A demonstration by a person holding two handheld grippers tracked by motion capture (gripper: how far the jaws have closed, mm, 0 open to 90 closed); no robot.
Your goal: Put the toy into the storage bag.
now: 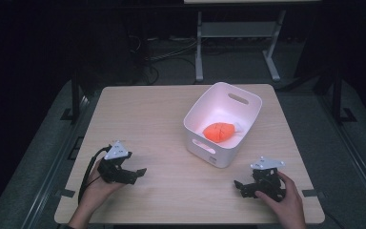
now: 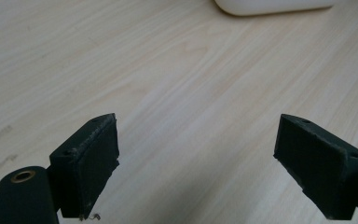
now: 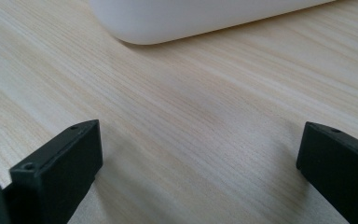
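— Both grippers sit low on the counter [image 1: 171, 114], near its front edge. Left gripper [image 2: 196, 154] has its jaws spread wide, bare wood between them, nothing held.

— And the right gripper [image 3: 200, 163]?

— Same: jaws wide apart, empty, with the white bin [image 3: 191, 18] close ahead, its rounded lower wall just past the jaws.

— Do the gripper views show what's inside the bin?

— No, just outer wall. The high view looks down into it: an orange plush fish [image 1: 220, 131] lies on the bottom. The bin stands on the right half of the counter, nearer the right gripper, well apart from the left.
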